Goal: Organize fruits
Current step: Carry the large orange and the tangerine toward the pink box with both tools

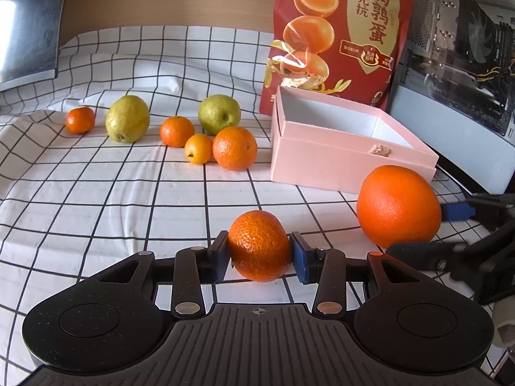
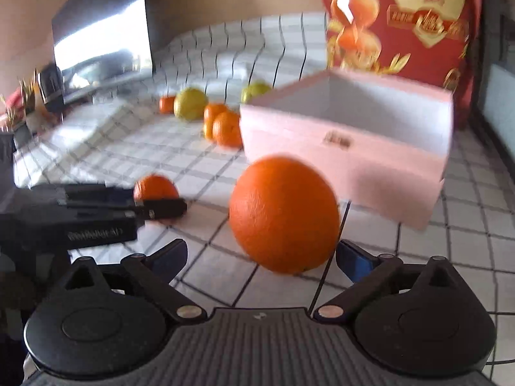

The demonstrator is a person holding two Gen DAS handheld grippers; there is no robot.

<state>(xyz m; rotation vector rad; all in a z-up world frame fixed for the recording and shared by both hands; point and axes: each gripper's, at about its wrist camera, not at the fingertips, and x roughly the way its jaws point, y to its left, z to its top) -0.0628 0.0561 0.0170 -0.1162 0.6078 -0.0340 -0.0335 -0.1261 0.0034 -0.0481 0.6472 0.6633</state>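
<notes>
While left hand-held gripper clamps a mandarin, right hand-held gripper straddles large orange, jaws spread wide.

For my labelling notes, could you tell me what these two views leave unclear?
- Pink box floor: both views, hidden by its front wall.
- Large orange contact with right gripper: right wrist view, motion blur.
- Red bag top: left wrist view, cut off by the frame edge.
</notes>
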